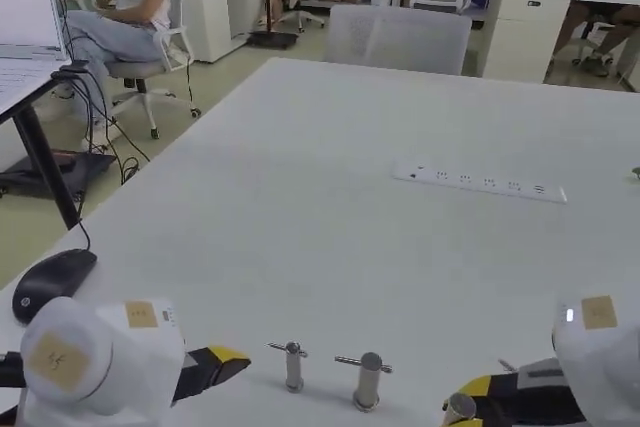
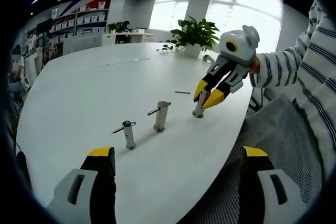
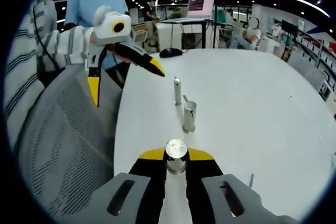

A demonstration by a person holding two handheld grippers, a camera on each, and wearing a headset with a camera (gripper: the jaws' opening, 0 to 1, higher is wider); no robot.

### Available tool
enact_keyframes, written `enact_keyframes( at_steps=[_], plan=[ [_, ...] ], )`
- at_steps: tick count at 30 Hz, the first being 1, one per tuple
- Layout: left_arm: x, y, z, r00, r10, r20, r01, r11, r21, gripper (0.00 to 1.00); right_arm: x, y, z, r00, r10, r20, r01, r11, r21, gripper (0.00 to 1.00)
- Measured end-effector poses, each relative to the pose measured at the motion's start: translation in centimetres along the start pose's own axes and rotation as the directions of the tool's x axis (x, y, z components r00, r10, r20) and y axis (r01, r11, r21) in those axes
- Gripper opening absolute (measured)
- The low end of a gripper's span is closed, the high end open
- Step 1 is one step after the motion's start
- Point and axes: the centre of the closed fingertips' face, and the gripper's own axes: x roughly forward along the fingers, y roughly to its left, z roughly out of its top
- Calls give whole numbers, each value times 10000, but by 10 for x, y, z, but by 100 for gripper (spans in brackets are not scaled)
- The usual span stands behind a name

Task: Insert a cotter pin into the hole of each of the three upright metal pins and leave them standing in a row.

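Your right gripper (image 3: pixel 176 167) has its fingers (image 3: pixel 152 157) pinching the top of the end pin (image 3: pixel 176 153), which stands on the table (image 3: pixel 252 103) near its edge. In line beside it stand the middle pin (image 1: pixel 368 379) and the last pin (image 1: pixel 293 365), each crossed by a cotter (image 1: pixel 350 360). A loose cotter (image 2: pixel 182 92) lies just beyond the held pin. Your left gripper (image 2: pixel 178 156) hovers near the last pin, fingers spread wide.
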Motion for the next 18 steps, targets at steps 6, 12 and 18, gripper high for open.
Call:
enact_keyframes(
  at_steps=[6,12,18],
  plan=[
    [2,-2,-1,9999,-73,-71,73,10000,58,99,-1,1,-9,9999,47,-98,-46,10000,46,13],
    [4,-5,-1,9998,-150,-132,151,9999,61,99,2,3,-14,9998,179,-13,-179,9997,149,13],
    [6,-6,-1,9997,-197,-176,198,9998,65,99,6,6,-18,9997,255,33,-255,9997,-62,13]
  ],
)
